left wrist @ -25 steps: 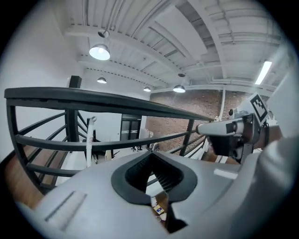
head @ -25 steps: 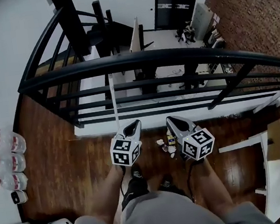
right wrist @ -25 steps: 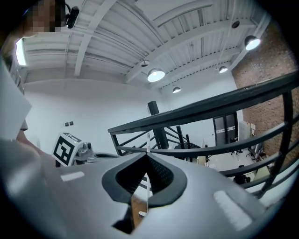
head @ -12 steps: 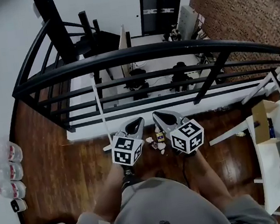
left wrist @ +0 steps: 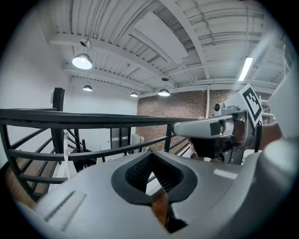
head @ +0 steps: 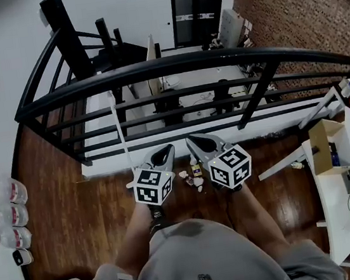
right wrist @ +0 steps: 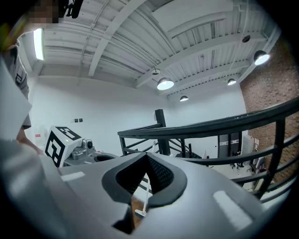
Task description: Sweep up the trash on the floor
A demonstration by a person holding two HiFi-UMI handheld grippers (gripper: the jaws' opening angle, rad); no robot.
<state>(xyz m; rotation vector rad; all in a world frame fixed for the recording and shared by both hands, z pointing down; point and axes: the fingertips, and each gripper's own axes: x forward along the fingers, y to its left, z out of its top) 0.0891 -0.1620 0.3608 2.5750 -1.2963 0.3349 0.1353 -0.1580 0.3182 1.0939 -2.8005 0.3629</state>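
Left gripper [head: 164,152] and right gripper [head: 196,142]: jaws closed, nothing in them, side by side over the glossy dark wood floor [head: 75,207]. Trash [head: 191,176], small pale crumpled scraps, lies on the floor between the grippers, near a black metal railing [head: 172,66]. A thin white pole [head: 121,130] leans on the railing. Clear plastic bottles [head: 9,212] by the left wall.

The left gripper [head: 166,149] and right gripper [head: 192,140] have drawn closer together, tips seemingly almost meeting above the trash [head: 193,180].

Below you, the wooden floor [head: 68,201] carries a small cluster of trash [head: 193,177] just ahead of your feet. Clear bottles [head: 9,212] sit in a row along its left edge.
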